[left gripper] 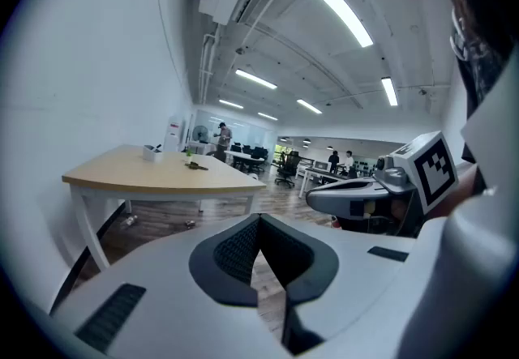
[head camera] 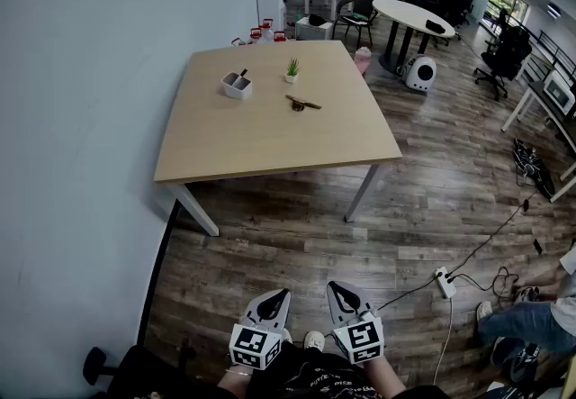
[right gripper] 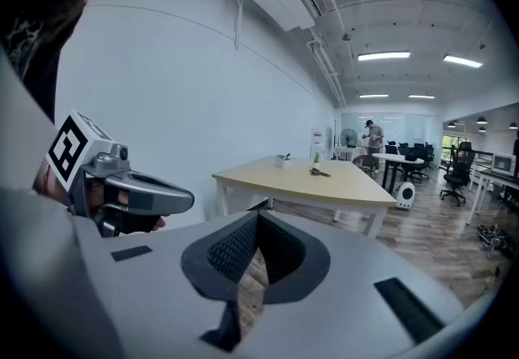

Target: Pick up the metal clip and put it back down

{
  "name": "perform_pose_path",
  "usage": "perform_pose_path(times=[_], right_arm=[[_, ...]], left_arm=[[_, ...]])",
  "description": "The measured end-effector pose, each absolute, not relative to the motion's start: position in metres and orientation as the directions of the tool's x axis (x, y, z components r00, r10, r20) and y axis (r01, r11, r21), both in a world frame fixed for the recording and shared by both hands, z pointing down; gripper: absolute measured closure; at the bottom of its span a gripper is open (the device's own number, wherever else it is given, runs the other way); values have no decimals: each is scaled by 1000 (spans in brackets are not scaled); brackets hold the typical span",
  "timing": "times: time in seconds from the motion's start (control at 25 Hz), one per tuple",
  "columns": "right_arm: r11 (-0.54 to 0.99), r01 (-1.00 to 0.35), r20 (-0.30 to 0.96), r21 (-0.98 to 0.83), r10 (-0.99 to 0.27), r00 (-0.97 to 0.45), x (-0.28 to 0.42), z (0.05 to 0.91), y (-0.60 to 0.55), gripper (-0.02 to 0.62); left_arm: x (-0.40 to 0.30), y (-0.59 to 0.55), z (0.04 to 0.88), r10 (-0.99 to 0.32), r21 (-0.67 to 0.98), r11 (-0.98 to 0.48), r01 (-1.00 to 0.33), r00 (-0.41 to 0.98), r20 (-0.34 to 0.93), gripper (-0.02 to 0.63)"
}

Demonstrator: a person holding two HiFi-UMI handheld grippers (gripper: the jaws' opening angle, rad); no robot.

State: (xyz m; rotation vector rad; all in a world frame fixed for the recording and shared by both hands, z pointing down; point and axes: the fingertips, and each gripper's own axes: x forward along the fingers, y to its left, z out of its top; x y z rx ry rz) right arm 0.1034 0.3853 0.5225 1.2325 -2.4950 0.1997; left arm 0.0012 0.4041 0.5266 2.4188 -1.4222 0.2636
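At 6 o'clock in the head view, closest to the person, the two tongs sit side by side. The left gripper (head camera: 277, 294) is shut tight with nothing in it, and its own view shows the pads pressed together. The right gripper (head camera: 337, 287), at 3 o'clock of the left one, is shut tight and empty too. Both hang over the wood floor (head camera: 297, 226), well apart from the table (head camera: 261, 140). Toward 12 o'clock, the metal clip (head camera: 302, 103) lies on the table top, near its middle. A white box (head camera: 237, 84) stands at 10 o'clock of the clip, and a small plant (head camera: 292, 70) at 12 o'clock. Farther off, at 1 o'clock, is a round table (head camera: 409, 14).
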Motion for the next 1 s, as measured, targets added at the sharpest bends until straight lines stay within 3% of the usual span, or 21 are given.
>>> perform_pose_path(times=[0.72,0.8,0.84,0.88,0.92,1.0], right_arm=[[584,-811,349,27,-766,-540,111,512,394,572],[582,-813,353,9,-762,-542,111,514,392,433],[584,-811,356,4,-759,-545,110,514,391,377],[585,-811,358,2,-758,-545,109,515,390,353],[582,-813,362,2,-758,-542,109,516,389,344],[571,-821,369,4,-764,-529,110,518,387,321]], left_arm=[[-6,432,522,-845,196,-422,-885,462,268,597],[-8,427,519,-848,207,-422,-883,465,253,594],[-10,425,518,-850,212,-423,-881,467,245,548],[-11,423,517,-849,215,-425,-879,470,240,440],[-12,421,517,-849,214,-428,-878,472,239,393],[-16,419,518,-845,206,-433,-877,475,246,373]])
